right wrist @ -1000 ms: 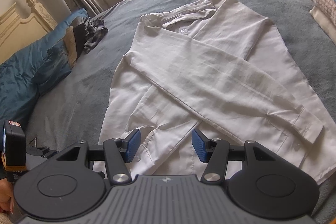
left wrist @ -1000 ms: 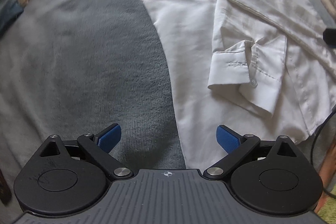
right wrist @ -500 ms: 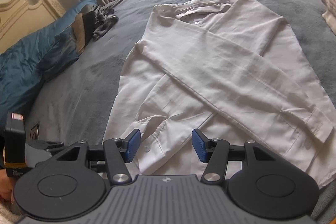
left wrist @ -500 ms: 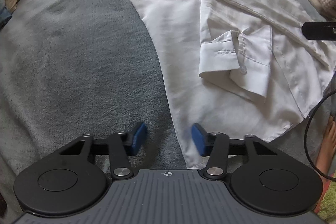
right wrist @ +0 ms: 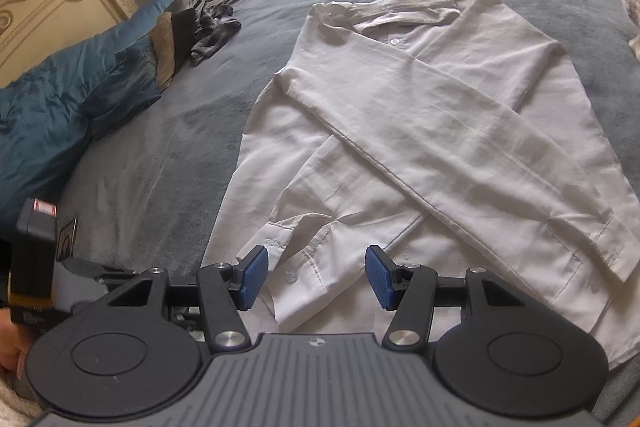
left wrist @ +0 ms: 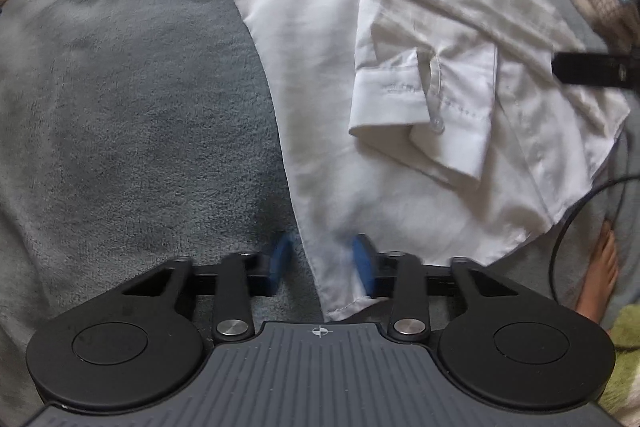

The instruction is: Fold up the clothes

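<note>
**A:** What did the left wrist view show?

**B:** A white shirt (left wrist: 320,75) lay flat on a grey blanket (left wrist: 128,99), filling the upper right of the frame, its sleeves folded across the body. One buttoned cuff (left wrist: 420,115) rested on the shirt right of center. At bottom center the left gripper (left wrist: 322,265) was closing its jaws around the shirt's bottom corner. The hem sat between the blue pads (left wrist: 362,263), but a gap remained on the left side, so they were not yet pressing it.

**A:** And the right wrist view?

**B:** The same shirt (right wrist: 420,131) ran from center to lower right, collar toward the top. The right gripper (right wrist: 316,277) hovered at bottom center over the cuff (right wrist: 296,267), its jaws partly apart and holding nothing.

**A:** Anything else around?

**B:** A blue quilt (right wrist: 60,107) and some dark clothes (right wrist: 208,27) sat at the left. A cream headboard (right wrist: 52,3) stood in the upper left. A bare foot (left wrist: 600,275) showed at the left view's lower right edge.
</note>
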`<state>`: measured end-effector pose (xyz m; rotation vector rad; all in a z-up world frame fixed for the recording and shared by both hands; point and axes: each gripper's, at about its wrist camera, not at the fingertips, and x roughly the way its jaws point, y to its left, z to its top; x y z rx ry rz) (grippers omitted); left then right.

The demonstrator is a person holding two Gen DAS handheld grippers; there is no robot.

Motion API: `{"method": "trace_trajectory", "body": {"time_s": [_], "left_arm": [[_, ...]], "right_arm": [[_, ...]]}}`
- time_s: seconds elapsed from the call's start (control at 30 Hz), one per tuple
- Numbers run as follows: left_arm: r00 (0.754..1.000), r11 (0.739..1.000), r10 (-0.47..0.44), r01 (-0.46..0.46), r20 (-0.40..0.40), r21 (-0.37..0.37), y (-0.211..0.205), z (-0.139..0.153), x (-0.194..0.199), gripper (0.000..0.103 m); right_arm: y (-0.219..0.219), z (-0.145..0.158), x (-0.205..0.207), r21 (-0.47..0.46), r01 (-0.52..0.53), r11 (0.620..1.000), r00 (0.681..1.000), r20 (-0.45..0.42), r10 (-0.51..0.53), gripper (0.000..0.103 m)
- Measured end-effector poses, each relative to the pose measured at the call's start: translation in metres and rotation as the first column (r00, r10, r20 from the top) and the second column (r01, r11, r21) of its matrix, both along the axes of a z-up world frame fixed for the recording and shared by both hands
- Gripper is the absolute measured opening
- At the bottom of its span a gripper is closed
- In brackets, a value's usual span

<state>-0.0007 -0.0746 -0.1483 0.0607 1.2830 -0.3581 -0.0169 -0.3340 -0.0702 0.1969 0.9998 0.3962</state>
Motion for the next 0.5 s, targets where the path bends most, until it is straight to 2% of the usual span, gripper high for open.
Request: {"method": "trace_trajectory", "body": {"time_s": [0.07, 0.27, 0.37, 0.5], "left_arm": [[0.999, 0.999, 0.030, -0.031, -0.010, -0.031, 0.006, 0.002, 0.003, 0.012], [0.985, 0.975, 0.148, -0.160, -0.088, -0.153, 0.027, 0.004, 0.012, 0.003], [0.976, 0.958, 0.184, -0.204, -0.112, -0.202, 0.033, 0.008, 0.015, 0.003], [0.969, 0.940, 0.214, -0.238, -0.122, -0.243, 0.037, 0.015, 0.019, 0.003]], "right_arm": [[0.003, 0.002, -0.003, -0.013, -0.021, 1.000, 1.000, 0.021, 0.021, 0.057], [0.021, 0.009, -0.015, -0.075, -0.124, 0.989, 0.985, 0.110, 0.132, 0.055], [0.039, 0.007, -0.026, -0.139, -0.227, 0.964, 0.959, 0.142, 0.246, 0.055], [0.065, 0.000, -0.042, -0.222, -0.349, 0.910, 0.912, 0.144, 0.385, 0.056]]}}
